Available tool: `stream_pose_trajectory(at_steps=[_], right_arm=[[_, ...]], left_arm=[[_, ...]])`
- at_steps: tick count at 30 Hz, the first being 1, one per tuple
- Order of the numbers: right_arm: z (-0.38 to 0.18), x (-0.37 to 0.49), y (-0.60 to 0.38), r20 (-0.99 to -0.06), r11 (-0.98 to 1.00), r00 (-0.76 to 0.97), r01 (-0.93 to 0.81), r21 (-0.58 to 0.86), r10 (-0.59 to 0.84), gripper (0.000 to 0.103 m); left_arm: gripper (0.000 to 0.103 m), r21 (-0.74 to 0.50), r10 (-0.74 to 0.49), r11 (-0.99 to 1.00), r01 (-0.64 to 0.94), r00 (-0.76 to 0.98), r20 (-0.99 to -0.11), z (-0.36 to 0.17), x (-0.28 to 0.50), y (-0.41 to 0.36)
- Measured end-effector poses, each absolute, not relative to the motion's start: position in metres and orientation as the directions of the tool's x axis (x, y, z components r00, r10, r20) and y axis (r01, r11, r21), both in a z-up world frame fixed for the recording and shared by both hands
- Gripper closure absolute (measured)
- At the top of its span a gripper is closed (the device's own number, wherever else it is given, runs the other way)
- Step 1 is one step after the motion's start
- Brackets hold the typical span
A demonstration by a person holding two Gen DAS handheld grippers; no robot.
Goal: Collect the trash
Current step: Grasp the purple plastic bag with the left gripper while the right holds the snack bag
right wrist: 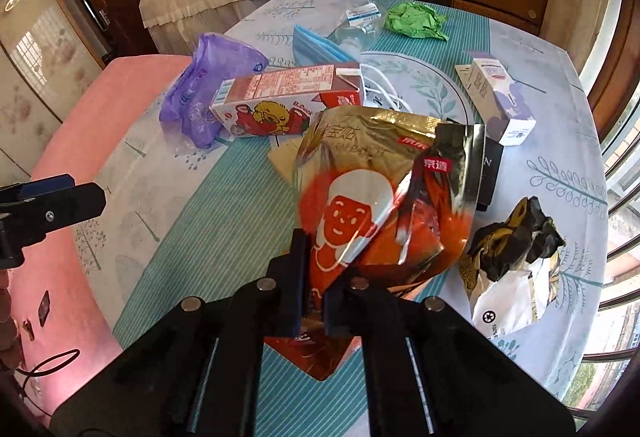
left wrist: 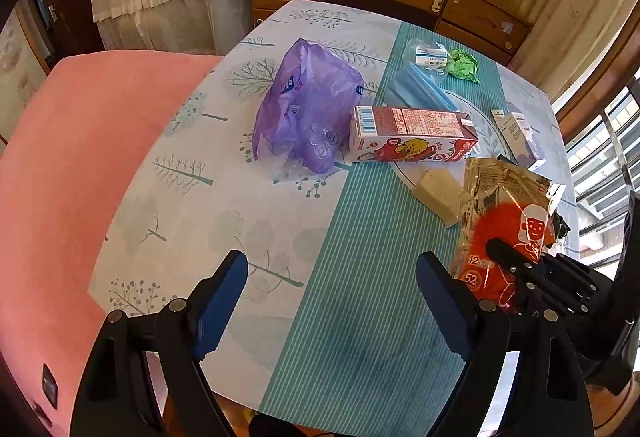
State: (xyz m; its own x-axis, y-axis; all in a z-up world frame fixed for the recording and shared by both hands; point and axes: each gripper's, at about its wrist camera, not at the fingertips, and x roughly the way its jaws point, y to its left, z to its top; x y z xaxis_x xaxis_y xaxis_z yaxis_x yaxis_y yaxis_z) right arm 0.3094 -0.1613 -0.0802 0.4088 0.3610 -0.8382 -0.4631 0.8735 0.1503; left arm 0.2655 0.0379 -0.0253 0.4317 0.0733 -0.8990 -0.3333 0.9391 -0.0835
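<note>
Wrapper: glossy orange-and-gold foil pouch, white cartoon figure printed, crinkled, torn dark flap on right side. Pinched at near edge by right gripper, lifted off teal-striped tablecloth, near-right of milk carton. Left gripper wide, empty.

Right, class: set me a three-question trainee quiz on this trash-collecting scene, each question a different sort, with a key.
1. True or false: the right gripper is shut on the orange and gold foil packet.
2. Multiple choice: what lies directly beside the purple plastic bag? A) the crumpled green paper B) the drink carton C) the crumpled black and gold wrapper
3. Fill in: the left gripper stands ____ over the tablecloth, holding nothing.

Key: 1 true; 2 B; 3 open.
</note>
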Motion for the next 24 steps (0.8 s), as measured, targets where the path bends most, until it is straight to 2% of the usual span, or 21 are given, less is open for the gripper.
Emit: stream_pose_trajectory(at_steps=[13,18,24], right_arm=[[-0.037,0.321,-0.153,-0.8,0.901,0.485,-0.407,0.151,0.353,0.099],[-0.035,0.324,-0.146,-0.808,0.931,0.503,-0.336,0.144,0.307,0.099],[-0.039,0.327,-0.13,-0.822,0.965,0.517,-0.222,0.139,0.237,0.099]], left_arm=[[0.015,-0.083,0.072,0.948,-0.308,0.461,-0.885,-0.014,0.3,0.079],[0.015,-0.073,0.06,0.958,-0.278,0.442,-0.895,-0.026,0.336,0.11],[0.015,-0.104,-0.012,0.971,-0.216,0.389,-0.921,-0.051,0.389,0.148]])
